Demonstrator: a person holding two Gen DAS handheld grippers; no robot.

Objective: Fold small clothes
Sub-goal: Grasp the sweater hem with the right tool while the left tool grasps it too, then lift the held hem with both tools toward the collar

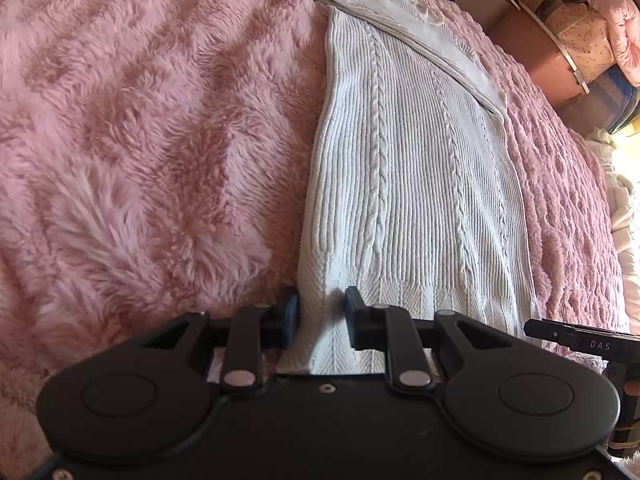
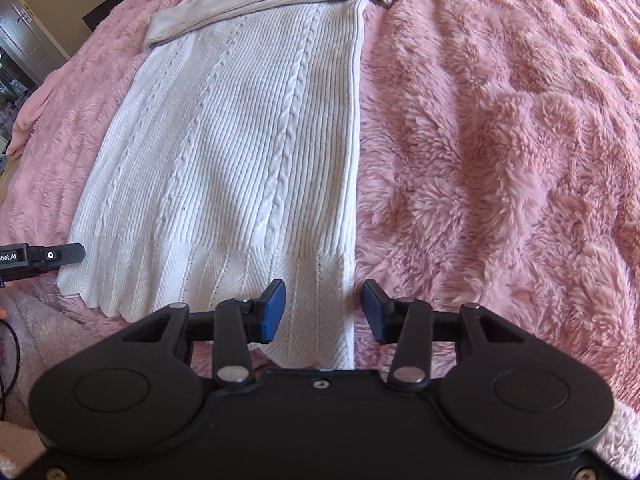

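Note:
A white cable-knit sweater (image 1: 408, 184) lies flat on a fluffy pink blanket (image 1: 132, 140), its sleeves folded across the far end. In the left wrist view, my left gripper (image 1: 322, 314) sits at the hem's left corner, and both pads press on the fabric bunched between them. In the right wrist view, the sweater (image 2: 240, 152) runs away from me. My right gripper (image 2: 324, 312) stands open astride the hem's right corner, with a gap between the cloth edge and the right pad. Each gripper's tip shows at the edge of the other's view: the right gripper (image 1: 580, 336) and the left gripper (image 2: 60, 256).
The pink blanket (image 2: 500, 160) spreads wide on both sides of the sweater. Boxes and bundled bedding (image 1: 576, 40) stand beyond the bed's far right edge. A door (image 2: 24, 40) shows at far left. A black cable (image 2: 10, 356) hangs near the lower left.

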